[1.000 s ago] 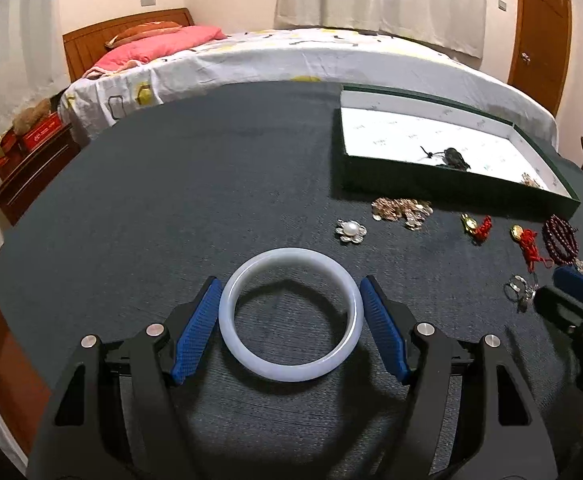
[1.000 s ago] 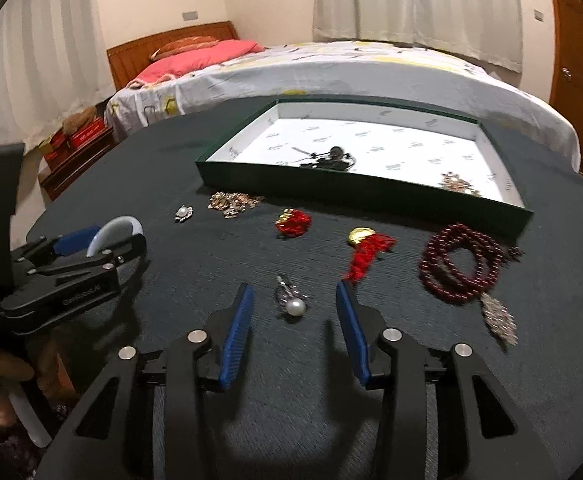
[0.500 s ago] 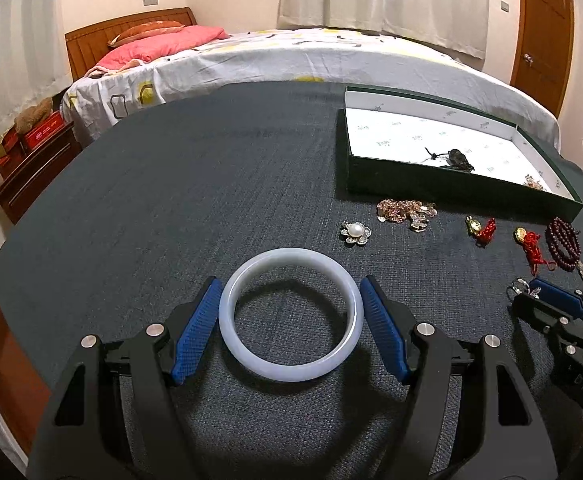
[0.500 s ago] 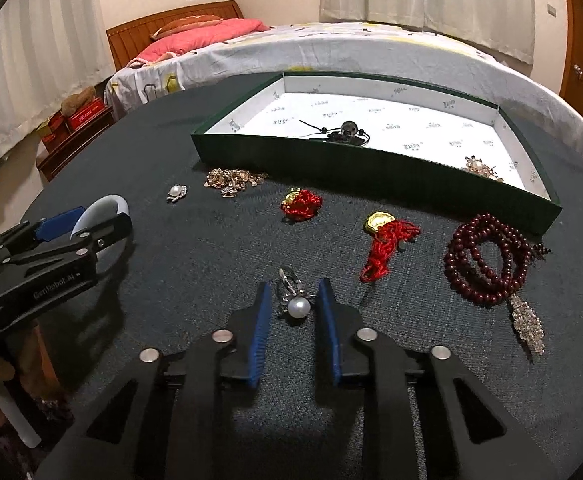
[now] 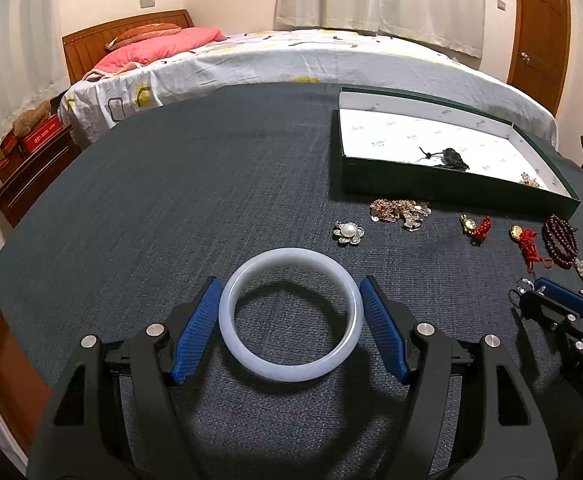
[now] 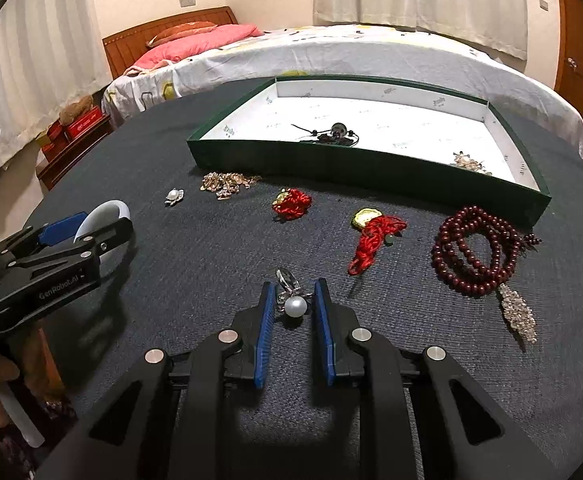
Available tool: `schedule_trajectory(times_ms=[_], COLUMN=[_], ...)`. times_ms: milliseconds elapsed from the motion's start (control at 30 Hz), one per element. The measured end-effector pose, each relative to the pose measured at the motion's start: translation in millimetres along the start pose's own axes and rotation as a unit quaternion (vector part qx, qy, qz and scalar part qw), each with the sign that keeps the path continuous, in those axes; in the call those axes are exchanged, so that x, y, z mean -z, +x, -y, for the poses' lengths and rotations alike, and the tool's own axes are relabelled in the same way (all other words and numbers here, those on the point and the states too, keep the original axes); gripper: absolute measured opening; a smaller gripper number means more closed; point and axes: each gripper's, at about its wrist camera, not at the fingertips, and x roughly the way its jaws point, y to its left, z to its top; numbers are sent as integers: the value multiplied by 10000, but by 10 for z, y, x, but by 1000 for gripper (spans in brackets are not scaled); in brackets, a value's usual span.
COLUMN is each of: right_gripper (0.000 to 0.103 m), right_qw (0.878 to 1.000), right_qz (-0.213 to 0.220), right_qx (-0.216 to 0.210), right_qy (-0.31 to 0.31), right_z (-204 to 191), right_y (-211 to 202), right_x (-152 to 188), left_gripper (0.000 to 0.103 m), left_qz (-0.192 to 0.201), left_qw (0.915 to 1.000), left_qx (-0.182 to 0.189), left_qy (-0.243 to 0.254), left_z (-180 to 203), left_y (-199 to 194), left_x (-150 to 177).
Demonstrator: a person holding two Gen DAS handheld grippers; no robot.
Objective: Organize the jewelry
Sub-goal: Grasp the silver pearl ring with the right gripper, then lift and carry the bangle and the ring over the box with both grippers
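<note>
My left gripper (image 5: 290, 304) is shut on a white jade bangle (image 5: 290, 368), its blue pads touching both sides, just above the dark table (image 5: 171, 200). My right gripper (image 6: 291, 300) has its jaws close around a pearl and crystal brooch (image 6: 294, 305) that lies on the cloth; a small gap shows on each side. The green tray (image 6: 363, 168) with white lining holds a dark pendant (image 6: 337, 132) and a small brooch (image 6: 467, 162).
Loose on the cloth lie a pearl flower brooch (image 5: 348, 233), a gold crystal chain (image 5: 401, 210), two red-cord charms (image 6: 291, 202) (image 6: 373, 236) and a dark red bead strand (image 6: 475, 252). A bed stands behind the table.
My right gripper moved forward around the pearl brooch and its jaws narrowed from wide open to nearly touching it. My left gripper stays shut on the bangle.
</note>
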Motion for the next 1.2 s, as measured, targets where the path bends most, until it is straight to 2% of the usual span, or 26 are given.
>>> schedule_trajectory(times_ms=[700, 967, 1200], right_gripper=[21, 21, 21], right_qw=[9995, 9982, 9954], right_qz=[301, 574, 930], right_qx=[17, 7, 75], right_qy=[114, 169, 228], right_z=[85, 148, 260], right_y=[-255, -485, -699], right_x=[-108, -207, -370], left_gripper=[69, 69, 69], left_qz=[177, 354, 571], left_qw=[9997, 9988, 9967], left_qx=[85, 198, 461], left_qy=[176, 277, 350], left_z=[140, 240, 400], left_y=[-128, -252, -380], left_x=[-56, -165, -398])
